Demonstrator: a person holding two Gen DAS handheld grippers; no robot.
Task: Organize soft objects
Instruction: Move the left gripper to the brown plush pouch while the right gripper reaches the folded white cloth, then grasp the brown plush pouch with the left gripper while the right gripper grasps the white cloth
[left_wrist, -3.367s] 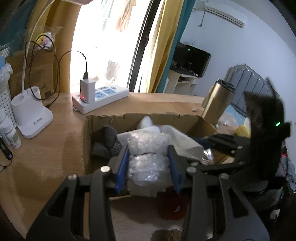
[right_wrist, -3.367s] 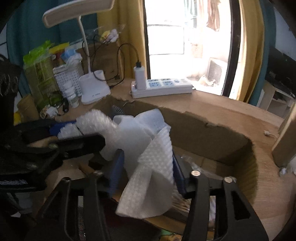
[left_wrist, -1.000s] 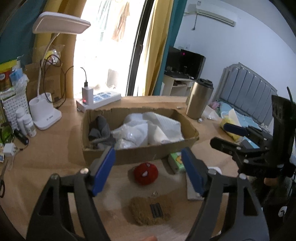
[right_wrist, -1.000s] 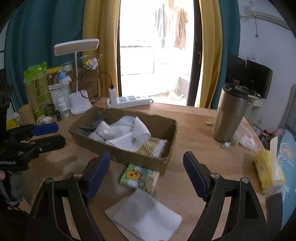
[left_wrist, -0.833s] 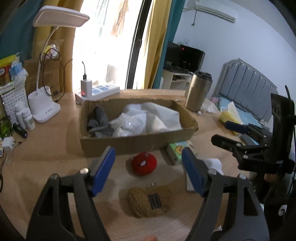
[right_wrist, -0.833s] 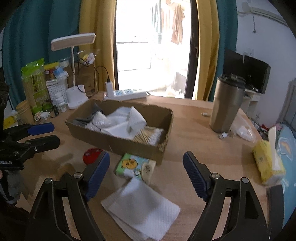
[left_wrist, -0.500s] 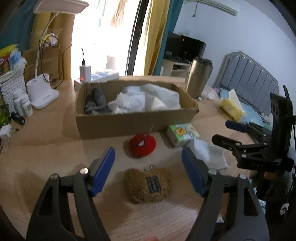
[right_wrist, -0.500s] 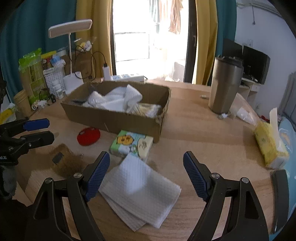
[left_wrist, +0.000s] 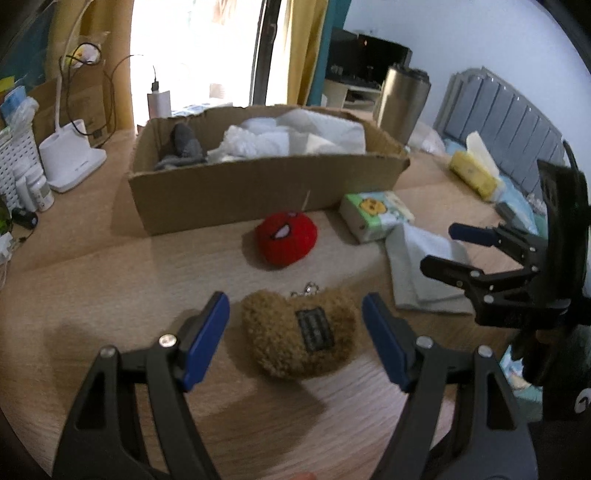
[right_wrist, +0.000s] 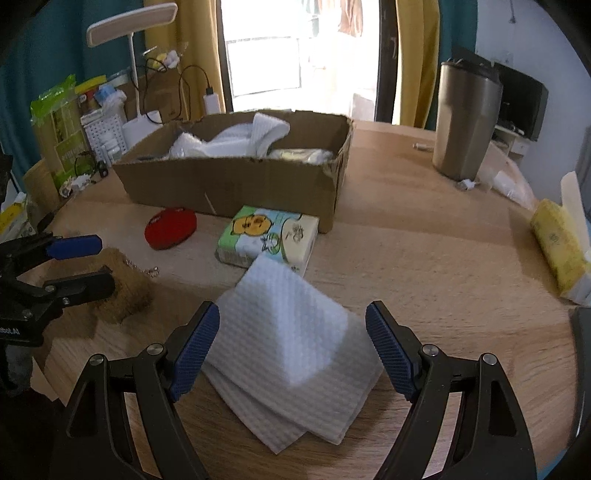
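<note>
A brown fuzzy plush (left_wrist: 301, 332) with a dark patch lies on the wooden table between the blue pads of my open left gripper (left_wrist: 297, 317), which do not touch it. Behind it rest a red spider-face plush (left_wrist: 286, 238) and a tissue pack (left_wrist: 375, 216). My right gripper (right_wrist: 293, 326) is open around a stack of folded white cloths (right_wrist: 291, 350); the pads stand clear of it. The cardboard box (left_wrist: 258, 184) at the back holds white cloths, bubble wrap and a grey item. Each view shows the other gripper at its side edge.
A steel tumbler (right_wrist: 465, 122) stands right of the box. A yellow tissue pack (right_wrist: 561, 247) lies at the far right. A desk lamp (right_wrist: 136, 66), a power strip, bottles and packets crowd the back left.
Both grippers have let go of the white wads now in the box, pulled back and sunk toward the table. The brown plush and the white cloths now lie between their open jaws.
</note>
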